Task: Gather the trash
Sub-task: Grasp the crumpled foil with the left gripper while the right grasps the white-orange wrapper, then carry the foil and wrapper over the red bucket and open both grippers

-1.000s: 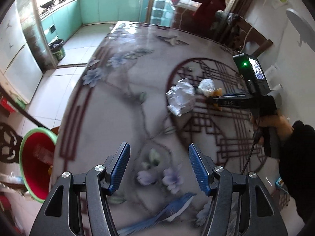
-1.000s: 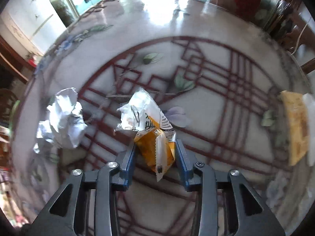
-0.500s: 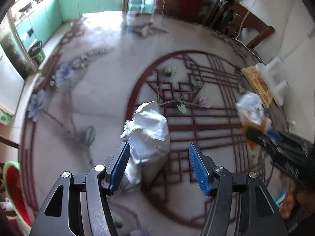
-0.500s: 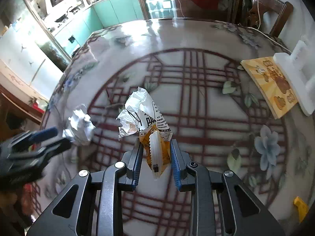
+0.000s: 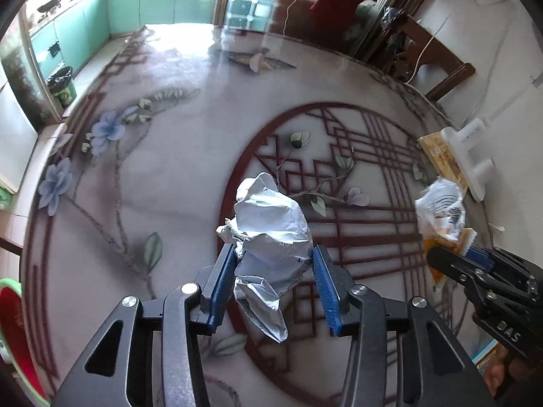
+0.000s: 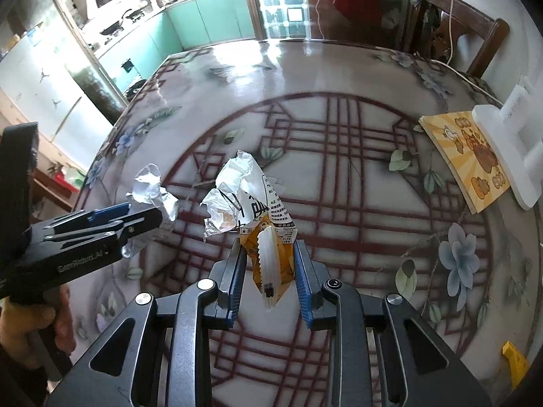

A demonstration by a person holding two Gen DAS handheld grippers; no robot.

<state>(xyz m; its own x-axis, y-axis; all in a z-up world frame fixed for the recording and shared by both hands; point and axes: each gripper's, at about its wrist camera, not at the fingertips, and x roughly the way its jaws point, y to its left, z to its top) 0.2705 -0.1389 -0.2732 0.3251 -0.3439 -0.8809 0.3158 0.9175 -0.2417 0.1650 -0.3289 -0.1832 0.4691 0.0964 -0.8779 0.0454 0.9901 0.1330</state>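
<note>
A crumpled white paper ball [image 5: 271,237] sits between the blue pads of my left gripper [image 5: 274,268], which is shut on it above the patterned table [image 5: 142,176]. It also shows in the right wrist view [image 6: 151,196], at the left gripper's [image 6: 112,217] tips. My right gripper [image 6: 269,264] is shut on an orange and white snack wrapper [image 6: 258,220] and holds it above the table. That wrapper shows in the left wrist view [image 5: 441,210], with the right gripper [image 5: 475,257] below it.
A red bin with a green rim [image 5: 13,339] stands off the table's left edge. A yellow picture book [image 6: 471,156] and a white plastic stand [image 6: 509,142] lie at the right edge. A small yellow object [image 6: 514,359] lies at the near right. Chairs stand behind.
My left gripper moved over the table to the paper ball and shut on it. My right gripper closed on the snack wrapper and lifted it off the table.
</note>
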